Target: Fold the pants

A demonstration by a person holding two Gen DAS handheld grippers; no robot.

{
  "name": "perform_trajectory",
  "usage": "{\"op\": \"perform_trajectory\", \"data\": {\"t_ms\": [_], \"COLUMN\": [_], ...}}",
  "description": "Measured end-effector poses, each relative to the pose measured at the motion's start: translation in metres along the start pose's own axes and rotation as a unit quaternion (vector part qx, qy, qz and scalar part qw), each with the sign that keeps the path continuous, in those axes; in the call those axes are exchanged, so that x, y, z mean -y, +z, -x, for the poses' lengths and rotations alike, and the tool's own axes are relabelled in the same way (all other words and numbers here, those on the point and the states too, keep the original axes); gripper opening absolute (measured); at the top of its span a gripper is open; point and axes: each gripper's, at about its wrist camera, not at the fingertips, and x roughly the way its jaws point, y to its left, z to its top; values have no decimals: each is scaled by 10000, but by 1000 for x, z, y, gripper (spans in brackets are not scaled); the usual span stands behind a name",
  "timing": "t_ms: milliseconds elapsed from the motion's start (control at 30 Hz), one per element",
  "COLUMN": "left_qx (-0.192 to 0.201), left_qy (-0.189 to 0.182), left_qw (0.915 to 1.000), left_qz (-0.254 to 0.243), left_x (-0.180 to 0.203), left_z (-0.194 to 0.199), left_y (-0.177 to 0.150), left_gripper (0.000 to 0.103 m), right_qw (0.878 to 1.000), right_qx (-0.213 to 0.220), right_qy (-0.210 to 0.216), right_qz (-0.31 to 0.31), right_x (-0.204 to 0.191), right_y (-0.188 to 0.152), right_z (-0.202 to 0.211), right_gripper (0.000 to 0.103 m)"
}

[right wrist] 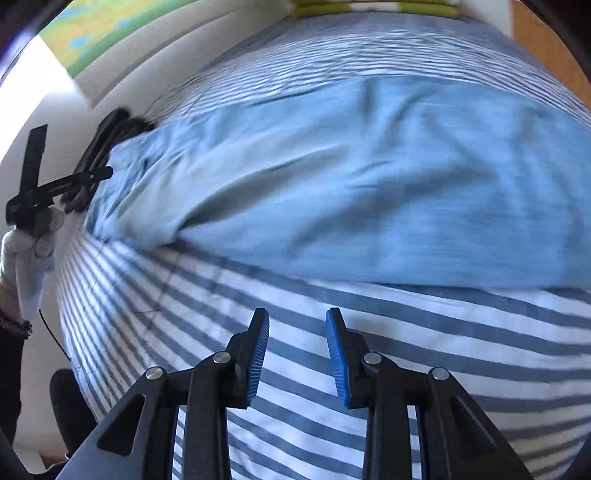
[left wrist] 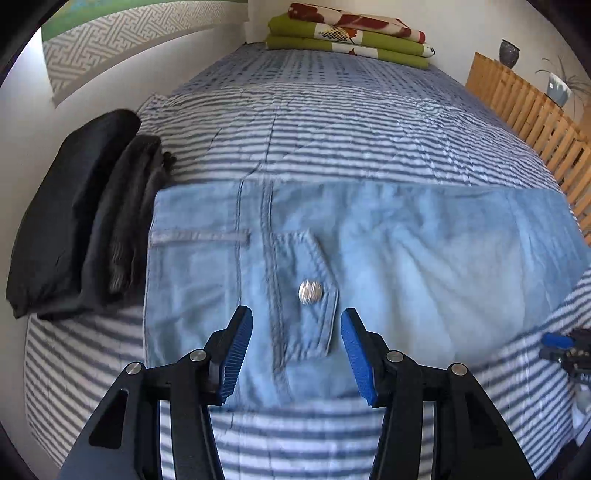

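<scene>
Light blue pants (left wrist: 388,266) lie flat across a striped bed, waist end to the left, with a buttoned pocket flap (left wrist: 310,291) showing. My left gripper (left wrist: 296,321) hovers open over the pants near that flap, nothing between its blue pads. In the right wrist view the same pants (right wrist: 351,192) spread across the middle, blurred. My right gripper (right wrist: 297,321) is open above bare striped bedding, just short of the pants' near edge. The other gripper (right wrist: 55,188), held by a gloved hand (right wrist: 26,258), shows at the left edge.
A stack of folded dark clothes (left wrist: 81,218) sits on the bed left of the pants. Folded green and floral blankets (left wrist: 351,33) lie at the far end. A wooden slatted rail (left wrist: 535,118) runs along the right side, a wall along the left.
</scene>
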Motion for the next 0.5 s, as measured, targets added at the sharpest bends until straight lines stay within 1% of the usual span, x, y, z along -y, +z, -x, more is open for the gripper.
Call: {"op": "perform_trajectory", "data": {"t_ms": [67,133,200,267,333,367,433,467,500], "left_qx": [52,61,64,144,140,127,63,57,49], "left_qy": [-2,-238,-430,-413,-314,-300,-249,-208,-191], "left_qw": [9996,9978,9939,9869,9773,9739,9706,9707,9727], "left_qz": [-275,-613,-1010,-1555,-2090,-2246,-2394,-2393,-2313], "left_x": [4,24,54,88,120,130,141,143,140], "left_z": [6,7,6,-7,-23,-31,-47,-51,-56], "left_y": [-17,-27,-31,-30,-32,-31,-21,-16,-6], "left_gripper": [54,54,54,54,54,54,54,53,52], "right_qw": [10000,10000,9996,9987,9972,9965,9951,9944,9941], "right_qx": [15,66,203,340,446,462,484,496,516], "right_qy": [-47,-69,-121,-42,-21,-8,85,141,140], "right_qz": [83,27,-139,-383,-605,-702,-864,-920,-943], "right_x": [-15,-22,-19,-12,-3,1,8,11,13], "right_y": [11,22,35,47,61,67,76,81,85], "right_z": [-14,-20,-16,-9,-4,-3,-2,-1,0], "right_gripper": [29,29,29,29,29,29,29,29,29]}}
